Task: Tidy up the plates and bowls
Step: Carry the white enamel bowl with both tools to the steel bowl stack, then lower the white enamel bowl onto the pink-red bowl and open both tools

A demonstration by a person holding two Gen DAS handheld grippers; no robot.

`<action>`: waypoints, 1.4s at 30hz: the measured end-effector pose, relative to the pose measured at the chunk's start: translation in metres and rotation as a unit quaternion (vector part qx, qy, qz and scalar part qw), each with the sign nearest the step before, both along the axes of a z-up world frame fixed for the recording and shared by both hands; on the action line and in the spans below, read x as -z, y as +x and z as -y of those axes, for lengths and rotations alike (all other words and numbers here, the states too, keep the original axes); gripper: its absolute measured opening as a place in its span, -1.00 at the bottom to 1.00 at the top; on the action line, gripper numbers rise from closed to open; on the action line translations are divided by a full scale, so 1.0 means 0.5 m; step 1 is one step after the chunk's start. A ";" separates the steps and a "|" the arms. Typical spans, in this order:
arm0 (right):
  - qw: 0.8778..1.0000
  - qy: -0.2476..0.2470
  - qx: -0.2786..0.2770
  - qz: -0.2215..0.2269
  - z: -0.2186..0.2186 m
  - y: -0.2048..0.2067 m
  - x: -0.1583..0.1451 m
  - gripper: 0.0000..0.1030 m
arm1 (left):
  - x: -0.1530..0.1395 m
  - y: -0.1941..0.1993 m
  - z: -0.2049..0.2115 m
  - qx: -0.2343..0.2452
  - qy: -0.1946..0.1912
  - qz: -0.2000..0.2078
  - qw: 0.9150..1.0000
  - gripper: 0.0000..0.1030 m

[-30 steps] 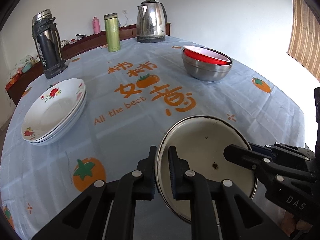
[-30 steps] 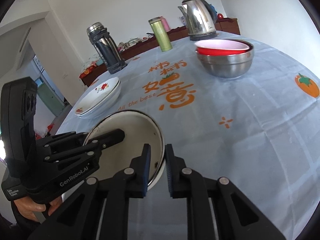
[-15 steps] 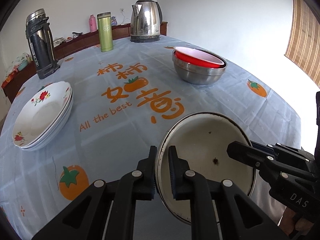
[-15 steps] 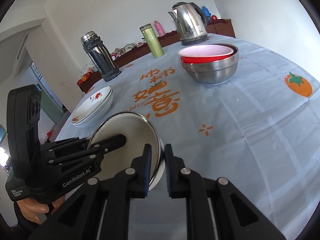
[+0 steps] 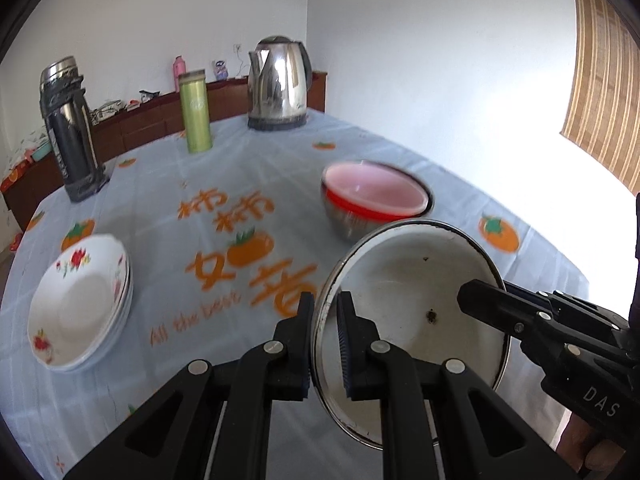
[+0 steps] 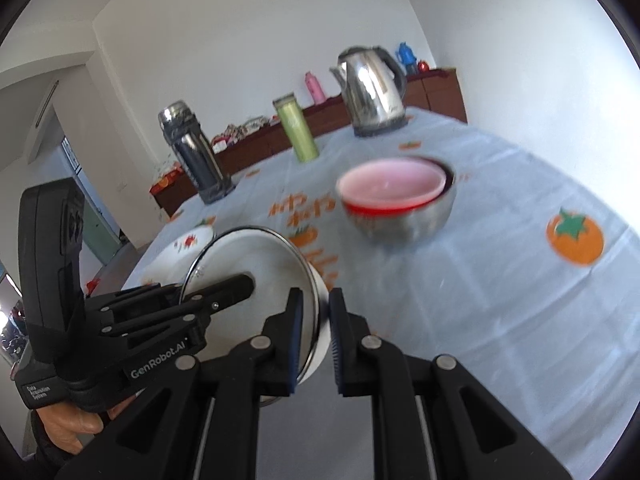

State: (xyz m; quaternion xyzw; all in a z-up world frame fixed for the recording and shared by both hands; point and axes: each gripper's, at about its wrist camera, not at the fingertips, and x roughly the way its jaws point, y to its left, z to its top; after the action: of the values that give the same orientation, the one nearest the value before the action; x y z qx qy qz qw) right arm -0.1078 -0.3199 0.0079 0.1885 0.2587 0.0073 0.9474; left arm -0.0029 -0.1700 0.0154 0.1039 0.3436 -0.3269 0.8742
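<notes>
Plates (image 5: 76, 300) stacked, left of frame. Red bowl (image 5: 374, 196) nested in steel bowl (image 5: 348, 222), centre. White bowl (image 5: 412, 300) off desk (image 5: 240, 184), lower right, both jaws pinching rim; nesting left.

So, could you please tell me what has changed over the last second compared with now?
Both grippers, left gripper and right gripper, have carried the white enamel bowl up and toward the red bowl nested in the steel bowl. Unchanged: both stay clamped on its rim; the flowered plates stay stacked.
</notes>
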 end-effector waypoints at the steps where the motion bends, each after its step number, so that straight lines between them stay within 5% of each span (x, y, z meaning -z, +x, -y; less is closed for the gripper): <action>1: 1.000 0.000 0.004 0.004 0.007 0.004 -0.007 -0.75 | -0.009 0.006 0.010 0.002 -0.003 0.003 1.000 -0.75; 15: 0.998 0.002 0.058 0.028 0.109 0.097 -0.073 -0.75 | -0.062 0.110 0.113 -0.004 -0.045 0.016 0.999 -0.75; 34: 0.995 0.041 0.093 -0.003 0.205 0.202 -0.007 -0.75 | 0.009 0.236 0.212 -0.006 -0.039 -0.044 0.998 -0.72; 42: 0.995 0.037 0.087 -0.009 0.209 0.210 0.001 -0.75 | 0.021 0.244 0.224 -0.019 -0.026 -0.038 0.999 -0.72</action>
State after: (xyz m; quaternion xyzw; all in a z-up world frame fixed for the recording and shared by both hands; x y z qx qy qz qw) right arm -0.0026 -0.4243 0.0074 0.2452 0.2490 -0.0672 0.9345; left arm 0.1192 -0.2821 0.0049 0.0626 0.3701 -0.3229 0.8688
